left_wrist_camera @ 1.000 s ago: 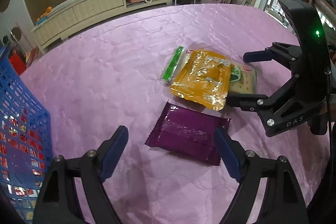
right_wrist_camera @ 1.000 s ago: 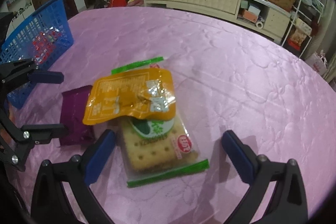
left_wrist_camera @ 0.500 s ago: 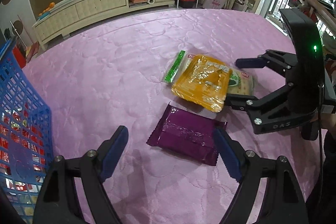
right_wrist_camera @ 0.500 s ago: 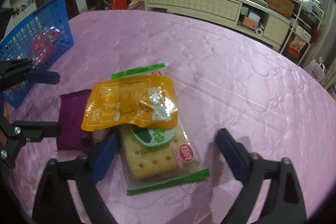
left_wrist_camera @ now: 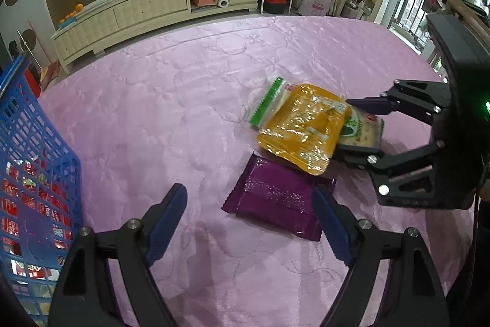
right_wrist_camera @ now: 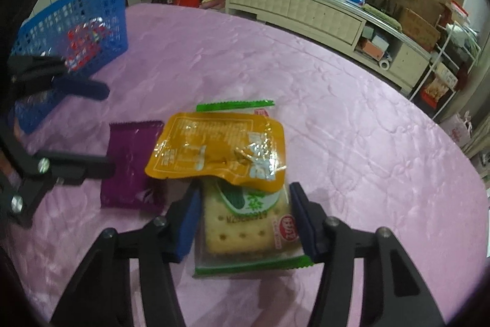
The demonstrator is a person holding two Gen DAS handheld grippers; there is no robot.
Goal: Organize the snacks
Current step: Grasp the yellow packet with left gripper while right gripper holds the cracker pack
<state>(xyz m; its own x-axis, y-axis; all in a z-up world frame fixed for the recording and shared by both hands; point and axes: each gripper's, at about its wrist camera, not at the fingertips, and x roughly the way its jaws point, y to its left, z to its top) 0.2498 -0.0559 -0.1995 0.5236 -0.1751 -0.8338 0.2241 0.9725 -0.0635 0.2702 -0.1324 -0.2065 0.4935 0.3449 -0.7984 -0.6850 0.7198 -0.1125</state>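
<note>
Snacks lie in a small cluster toward the right-hand edge of the pink-covered table (left_wrist_camera: 190,100), three packets in all: a clear, green-edged cracker packet (right_wrist_camera: 248,222), an orange pouch (right_wrist_camera: 220,152) lying across its far half, and a purple packet (left_wrist_camera: 275,198) just beside them on the side nearer the basket. One blue basket (right_wrist_camera: 76,20) stands at the table's left edge, well apart from the cluster, with a wide stretch of bare cloth between and more bare cloth beyond the packets up to the far edge.

The right gripper (right_wrist_camera: 245,222) is closing on the cracker packet, its blue pads already against the packet's two long sides. The left gripper (left_wrist_camera: 251,222) hangs wide open, empty, one pad over the purple packet's near end.

The orange pouch hides much of the cracker packet, and its print is unreadable in the glare. The basket's contents show only as red and white scraps through the mesh, and the left wrist view cuts off most of it.
</note>
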